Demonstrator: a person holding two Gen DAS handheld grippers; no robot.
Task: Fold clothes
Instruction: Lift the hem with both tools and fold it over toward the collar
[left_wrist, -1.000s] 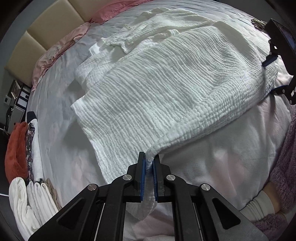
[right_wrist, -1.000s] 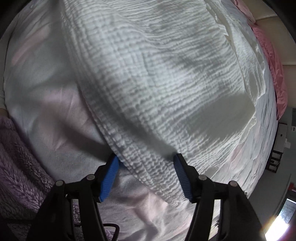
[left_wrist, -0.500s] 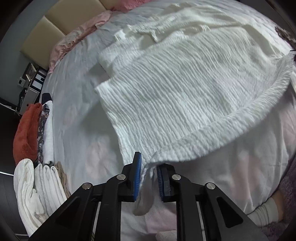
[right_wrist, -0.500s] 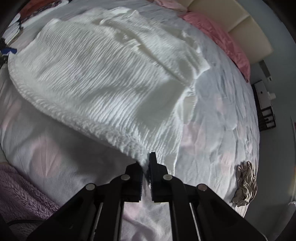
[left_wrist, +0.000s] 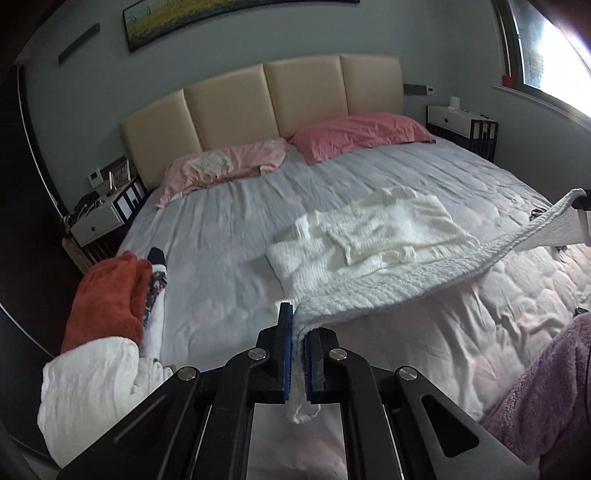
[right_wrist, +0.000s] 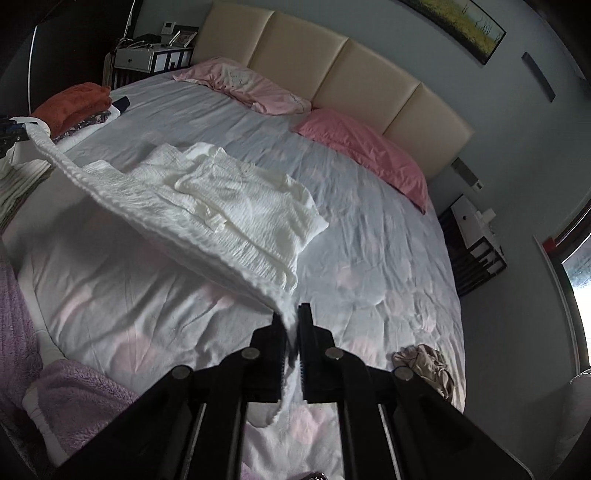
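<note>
We hold the white garment (left_wrist: 373, 236) by its near hem, one corner in each gripper. Our left gripper (left_wrist: 298, 334) has its jaws nearly closed, with the blue pads (left_wrist: 285, 347) pressing a hem corner between them, and a small tail of cloth hangs below. Our right gripper (right_wrist: 293, 325) is pinched the same way on the other corner, again with a bit of fabric drooping under the fingers. Between the two, the hem (right_wrist: 166, 218) is lifted off the bed (left_wrist: 229, 229) and stretched into a raised band. The far part of the garment lies flat and rumpled on the grey sheet, near the middle of the mattress.

At the bed's left edge we see a pile of clothes (left_wrist: 107, 299): an orange piece on top, a patterned one beside it, white ones nearer us. Two pink pillows (left_wrist: 354, 134) lie against the beige headboard (left_wrist: 266, 96). In the right wrist view, a small crumpled tan cloth (right_wrist: 424, 367) sits on the sheet near the foot, well apart from the garment. Purple fleece (right_wrist: 74, 391) shows at the lower left of that view, and at the lower right of the left wrist view.
</note>
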